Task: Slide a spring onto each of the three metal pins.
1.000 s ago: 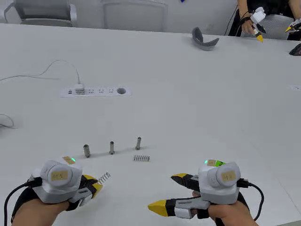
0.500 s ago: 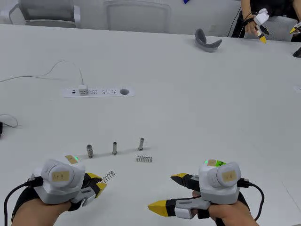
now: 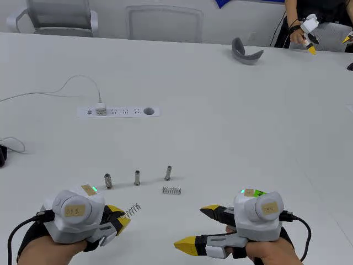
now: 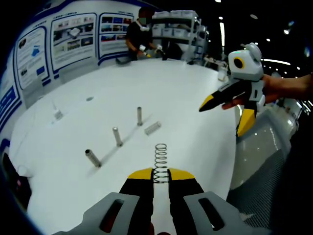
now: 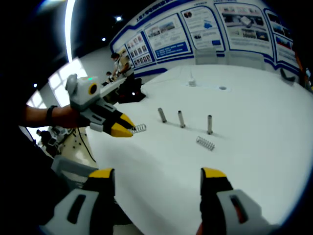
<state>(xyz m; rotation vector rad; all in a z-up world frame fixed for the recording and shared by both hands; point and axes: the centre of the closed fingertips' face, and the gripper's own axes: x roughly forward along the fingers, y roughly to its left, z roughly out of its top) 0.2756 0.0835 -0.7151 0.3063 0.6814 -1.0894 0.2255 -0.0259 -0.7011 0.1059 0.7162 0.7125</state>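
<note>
- Left gripper (image 4: pixel 155 174): fingers pinched shut on a spring (image 4: pixel 160 155), whose lower end is hidden between them.
- Right gripper (image 5: pixel 157 172): fingers wide apart, empty.
- Three pins (image 3: pixel 137 177) upright ahead of left fingers, with a loose spring (image 3: pixel 171 190) lying near them on the table (image 3: pixel 231 138).

The table (image 3: pixel 220 138) was plain white. The left tool (image 3: pixel 122 219) and the right tool (image 3: pixel 197 226) both had pale grey-white bodies, black jaws ending in yellow, a tan label on the round cap and a small green light. The spring (image 3: pixel 133 210) at the left tool's yellow ends and the loose spring (image 3: pixel 171 190) were silvery grey, as were the three pins (image 3: pixel 137 177). The power strip (image 3: pixel 118 112) was white and the curved object (image 3: pixel 246 53) dark grey. The wall posters (image 5: pixel 230 19) were blue and white.
</note>
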